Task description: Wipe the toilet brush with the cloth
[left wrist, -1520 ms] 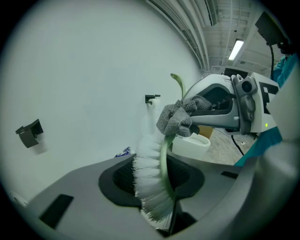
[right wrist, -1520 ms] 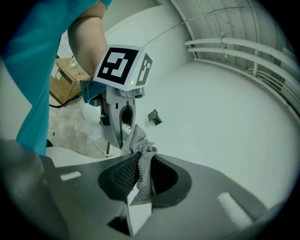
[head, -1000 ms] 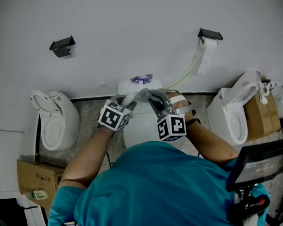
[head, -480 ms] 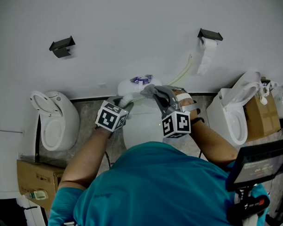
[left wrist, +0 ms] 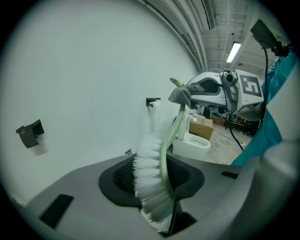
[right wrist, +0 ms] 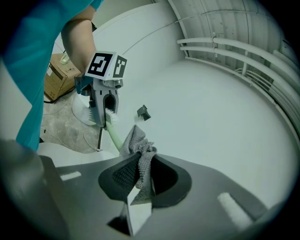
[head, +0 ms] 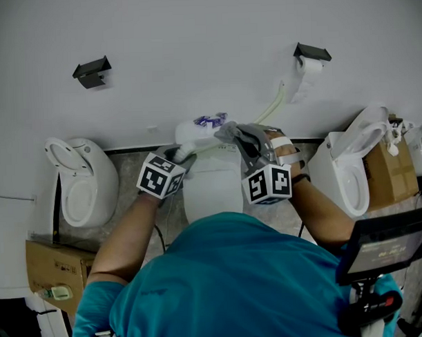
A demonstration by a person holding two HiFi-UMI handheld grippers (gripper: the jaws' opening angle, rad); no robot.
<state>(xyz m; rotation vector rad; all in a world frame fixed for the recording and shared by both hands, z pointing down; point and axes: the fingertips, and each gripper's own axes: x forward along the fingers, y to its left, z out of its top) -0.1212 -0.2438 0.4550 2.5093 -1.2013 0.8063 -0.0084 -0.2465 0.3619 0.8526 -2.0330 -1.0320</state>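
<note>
The toilet brush (left wrist: 157, 183) has white bristles and a pale green handle (left wrist: 174, 129). My left gripper (left wrist: 157, 197) is shut on its bristle end; the handle runs up and away toward the right gripper. In the head view the left gripper (head: 175, 159) holds the brush head (head: 189, 136) over the middle toilet. My right gripper (right wrist: 138, 180) is shut on a grey cloth (right wrist: 138, 150), which is wrapped round the green handle (right wrist: 112, 136). In the head view the cloth (head: 243, 137) sits on the handle (head: 209, 146) by the right gripper (head: 250, 148).
A white toilet (head: 212, 188) stands right below my hands. Other toilets stand at left (head: 84, 186) and right (head: 349, 170). Cardboard boxes sit at lower left (head: 55, 263) and far right (head: 387, 172). A paper roll (head: 303, 78) hangs on the white wall.
The right gripper with the cloth has slid right and slightly up along the handle, away from the left gripper. The left gripper has kept nearly still with the brush head.
</note>
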